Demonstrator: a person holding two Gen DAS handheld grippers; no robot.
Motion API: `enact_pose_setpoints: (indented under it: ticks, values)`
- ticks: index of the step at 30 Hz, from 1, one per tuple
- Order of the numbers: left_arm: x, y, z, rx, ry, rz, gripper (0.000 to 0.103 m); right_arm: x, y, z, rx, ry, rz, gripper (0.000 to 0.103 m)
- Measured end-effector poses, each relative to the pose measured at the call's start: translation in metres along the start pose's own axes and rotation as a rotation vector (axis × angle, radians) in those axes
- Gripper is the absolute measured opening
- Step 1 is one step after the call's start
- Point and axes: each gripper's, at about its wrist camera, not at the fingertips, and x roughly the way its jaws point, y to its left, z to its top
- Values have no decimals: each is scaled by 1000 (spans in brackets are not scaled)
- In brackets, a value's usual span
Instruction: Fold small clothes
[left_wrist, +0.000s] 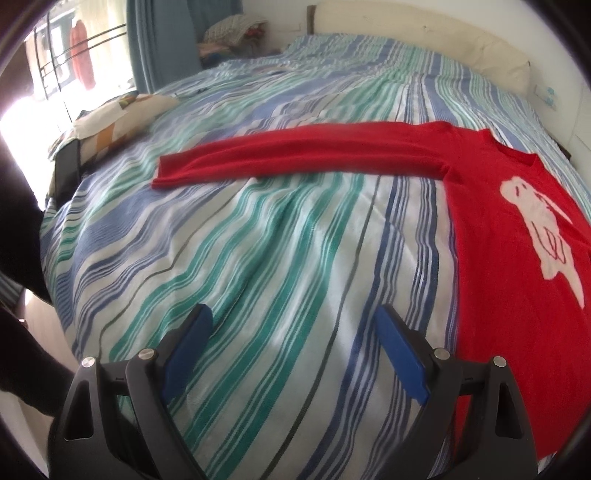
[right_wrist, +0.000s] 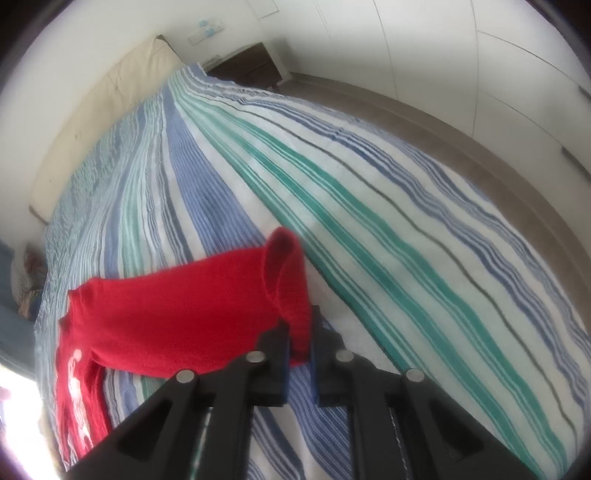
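A small red sweater (left_wrist: 509, 236) with a white figure on its front lies on the striped bed cover (left_wrist: 258, 258). One long sleeve (left_wrist: 295, 155) stretches flat to the left across the bed. My left gripper (left_wrist: 295, 325) hovers open over bare cover, left of the sweater's body, nothing between its blue pads. In the right wrist view the other sleeve (right_wrist: 192, 314) is lifted off the bed, its cuff (right_wrist: 291, 295) pinched between the pads of my right gripper (right_wrist: 299, 343), which is shut on it. The sweater's body (right_wrist: 77, 387) hangs low at the left.
A patterned pillow (left_wrist: 122, 118) lies at the bed's left edge beside a dark object (left_wrist: 66, 173). A cream headboard (left_wrist: 480, 55) runs along the far side. A dark nightstand (right_wrist: 247, 66) stands by the bed's far corner, with floor (right_wrist: 443, 125) beyond the right edge.
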Motion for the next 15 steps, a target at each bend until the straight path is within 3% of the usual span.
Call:
enact_pose_setpoints:
  ticks: [6, 15]
  values:
    - [3, 8, -1, -28, 22, -15, 91, 16, -5, -12, 42, -2, -1, 7]
    - [3, 8, -1, -23, 25, -37, 91, 4, -25, -14, 44, -16, 3, 10]
